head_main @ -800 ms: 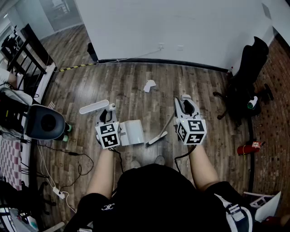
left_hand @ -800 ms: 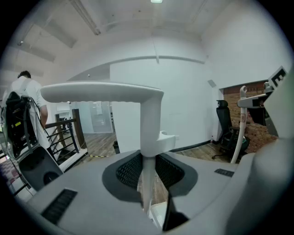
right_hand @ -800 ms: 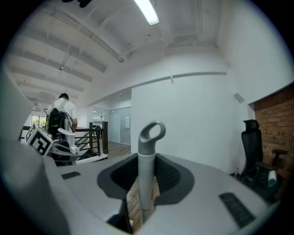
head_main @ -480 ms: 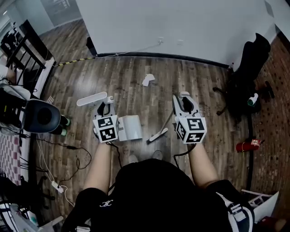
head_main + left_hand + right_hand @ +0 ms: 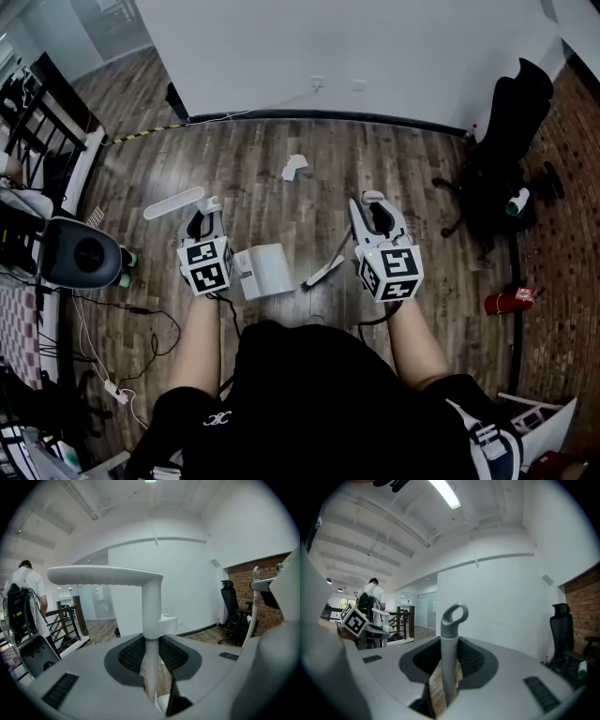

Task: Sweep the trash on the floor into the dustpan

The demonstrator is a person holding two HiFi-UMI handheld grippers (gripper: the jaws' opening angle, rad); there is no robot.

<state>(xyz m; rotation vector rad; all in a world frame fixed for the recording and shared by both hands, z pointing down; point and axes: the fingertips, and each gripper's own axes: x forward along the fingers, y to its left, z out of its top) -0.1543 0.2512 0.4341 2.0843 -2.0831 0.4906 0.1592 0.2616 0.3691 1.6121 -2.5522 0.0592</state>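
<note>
A crumpled white piece of trash (image 5: 293, 166) lies on the wooden floor, ahead of both grippers. My left gripper (image 5: 203, 217) is shut on the upright white dustpan handle (image 5: 149, 620), whose T-shaped grip (image 5: 173, 202) sticks out to the left. The white dustpan (image 5: 264, 271) rests on the floor between my arms. My right gripper (image 5: 372, 211) is shut on the grey broom handle (image 5: 449, 653), which ends in a loop (image 5: 454, 614). The broom head (image 5: 323, 273) touches the floor just right of the dustpan.
A black office chair (image 5: 506, 141) stands at the right by the brick floor. A round black stool (image 5: 82, 251) and cables (image 5: 141, 309) are at the left. A white wall (image 5: 356, 47) runs along the far side. A person with a backpack (image 5: 23, 597) stands off left.
Both grippers, with dustpan and broom, have shifted forward and left in view; the trash now sits closer ahead. Both grips are unchanged.
</note>
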